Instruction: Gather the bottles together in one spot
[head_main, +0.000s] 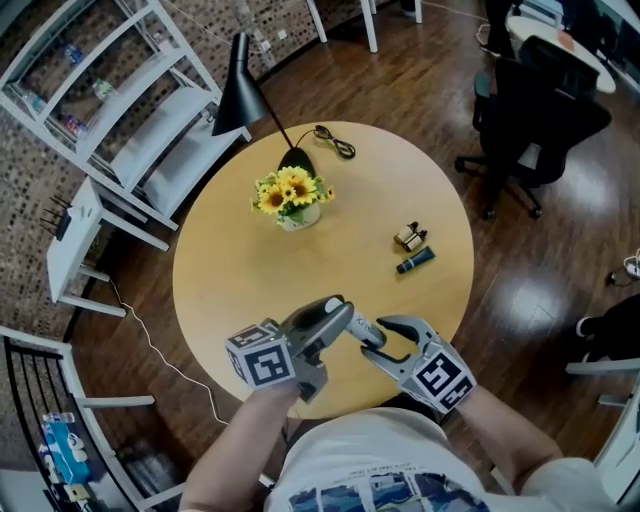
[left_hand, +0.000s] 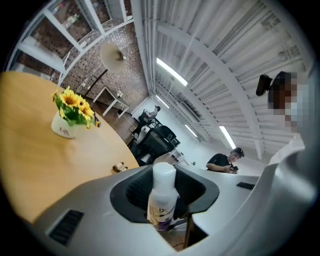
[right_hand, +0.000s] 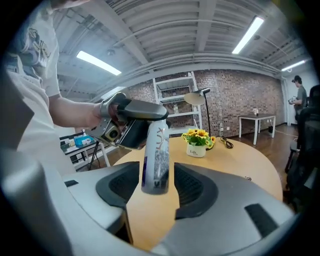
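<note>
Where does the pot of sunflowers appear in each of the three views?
Head view: sunflower pot, upper centre.
Left gripper view: sunflower pot, far left.
Right gripper view: sunflower pot, right of centre.
Shared landmark: the lamp standing beside it.

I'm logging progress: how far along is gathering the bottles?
Looks done: a small brown bottle and a dark blue bottle lie close together on the right of the table. In hand: a white-capped bottle, gripped by the left tongs, with the right tongs open around its base. Left: probably setting it down beside those two.
</note>
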